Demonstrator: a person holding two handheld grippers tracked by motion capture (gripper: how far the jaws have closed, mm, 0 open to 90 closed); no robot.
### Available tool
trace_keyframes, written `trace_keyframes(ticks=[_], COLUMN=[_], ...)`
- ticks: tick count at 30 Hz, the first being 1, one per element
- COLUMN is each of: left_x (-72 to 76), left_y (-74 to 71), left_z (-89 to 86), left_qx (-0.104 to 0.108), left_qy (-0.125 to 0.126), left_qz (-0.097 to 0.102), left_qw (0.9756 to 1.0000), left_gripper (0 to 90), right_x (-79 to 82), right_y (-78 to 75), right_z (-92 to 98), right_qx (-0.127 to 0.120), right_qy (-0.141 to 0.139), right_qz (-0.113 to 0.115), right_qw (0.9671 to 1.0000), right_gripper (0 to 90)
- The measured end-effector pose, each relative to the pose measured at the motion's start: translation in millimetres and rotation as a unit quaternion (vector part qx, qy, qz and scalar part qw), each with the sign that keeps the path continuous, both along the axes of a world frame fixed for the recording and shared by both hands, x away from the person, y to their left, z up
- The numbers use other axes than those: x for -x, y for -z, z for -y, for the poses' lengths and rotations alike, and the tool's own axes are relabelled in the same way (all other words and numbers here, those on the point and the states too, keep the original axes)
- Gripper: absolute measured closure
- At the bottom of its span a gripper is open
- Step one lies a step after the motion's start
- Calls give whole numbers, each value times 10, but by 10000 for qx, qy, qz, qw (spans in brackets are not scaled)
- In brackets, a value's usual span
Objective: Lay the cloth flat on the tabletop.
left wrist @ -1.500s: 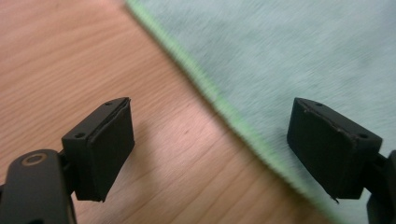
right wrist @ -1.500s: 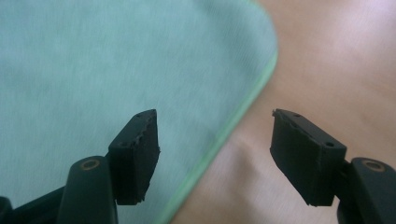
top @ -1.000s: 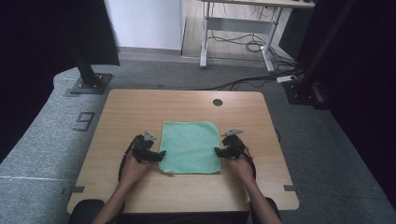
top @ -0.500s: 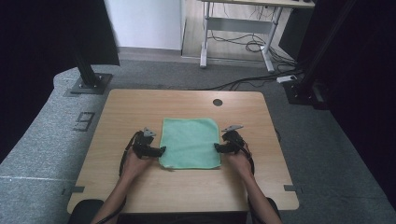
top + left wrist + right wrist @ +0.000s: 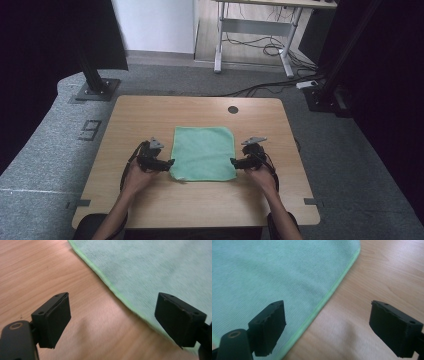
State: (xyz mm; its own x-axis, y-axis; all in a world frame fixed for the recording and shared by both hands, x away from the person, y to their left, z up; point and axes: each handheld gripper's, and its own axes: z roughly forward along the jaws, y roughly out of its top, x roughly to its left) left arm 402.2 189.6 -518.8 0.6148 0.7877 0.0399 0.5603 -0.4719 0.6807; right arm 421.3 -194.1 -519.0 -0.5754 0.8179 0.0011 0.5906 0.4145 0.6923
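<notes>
Table [image 5: 150, 112] carries one green cloth [image 5: 204, 152], which lies flat a little nearer the person than the middle, almost square, with its slightly longer axis running from 12 to 6 o'clock in the high view. On each side of it a hand holds a gripper, both beside the near half of the cloth. Left gripper [image 5: 169, 163] is at 9 o'clock from the cloth, its tip pointing to 3 o'clock, just at the left hem. Right gripper [image 5: 233, 162] is at 3 o'clock, pointing to 9 o'clock, at the right hem. Both are about equally near to their own edge.

In the left gripper view the jaws stand wide apart with nothing between them; the hem [image 5: 110, 285] runs between them from 11 to 5 o'clock. In the right gripper view the jaws have just been opening and are now wide apart and empty, with the hem [image 5: 329, 293] passing from 1 to 7 o'clock. I judge each gripper must go inward to take its edge.
</notes>
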Motion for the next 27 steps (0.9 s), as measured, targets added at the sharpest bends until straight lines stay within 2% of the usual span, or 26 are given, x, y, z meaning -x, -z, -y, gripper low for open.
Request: trace_keyframes(ticks=[2,5,9,14,19,23,27], left_x=[56,129,224,322,313,305,304], left_y=[-22,-45,-33,64,183,242,268], left_z=[-25,-75,-138,-185,-241,-261,-284], left_qx=[-82,-92,-133,-290,-196,-235,-69], left_qy=[29,37,7,-9,-72,-106,-115], left_qz=[16,16,-12,-73,-229,-262,-288], left_qw=[10000,9999,9999,9996,9995,9993,9995], left_gripper=[112,93,62,2,0,0,0], right_x=[63,155,276,378,394,401,405], right_y=[-17,-35,-31,49,185,257,326], right_z=[39,108,207,327,382,372,353], right_qx=[-24,-15,-30,-86,-80,38,63], right_qy=[-6,64,152,326,440,429,458], right_qz=[10,28,17,-23,-118,-152,-174], right_qw=[10000,10000,9999,9994,9989,9990,9988], right_gripper=[114,8,0,0,0,0,0])
